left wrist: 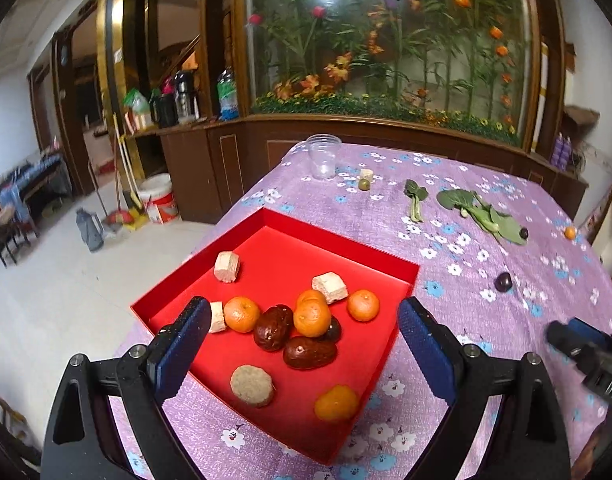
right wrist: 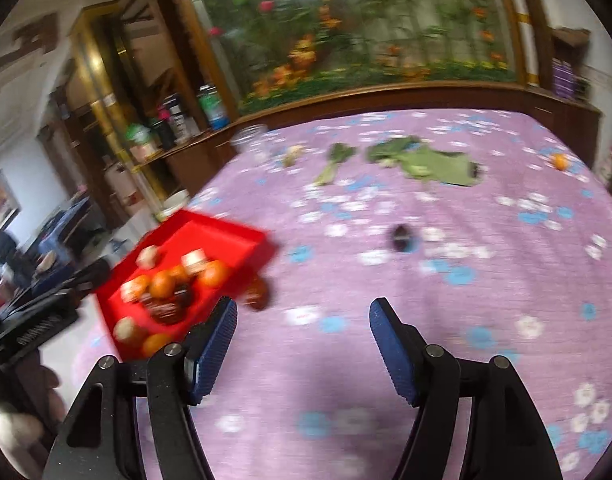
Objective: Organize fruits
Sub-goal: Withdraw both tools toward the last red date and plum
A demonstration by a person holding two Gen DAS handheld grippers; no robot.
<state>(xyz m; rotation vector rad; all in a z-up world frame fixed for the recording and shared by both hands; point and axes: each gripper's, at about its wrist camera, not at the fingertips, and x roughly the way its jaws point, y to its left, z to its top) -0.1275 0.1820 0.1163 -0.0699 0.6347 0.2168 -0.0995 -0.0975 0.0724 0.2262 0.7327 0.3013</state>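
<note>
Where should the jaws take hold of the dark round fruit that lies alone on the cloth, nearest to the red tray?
Grip the dark round fruit across its middle, coming down from above. It is small, rounded and low on the tablecloth, with bare cloth all around, so any side is free; a steep approach probably keeps it from rolling.

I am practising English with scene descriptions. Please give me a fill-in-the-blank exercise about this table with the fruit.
1. The oranges and dates lie inside a shallow box whose colour is ____.
2. The clear plastic cup near the table's far edge stands ____.
3. Nothing is between the fingers of the right gripper; it is ____.
4. The cloth on the table is purple with a pattern of small ____.

Missing words: red; upright; open; flowers
</note>
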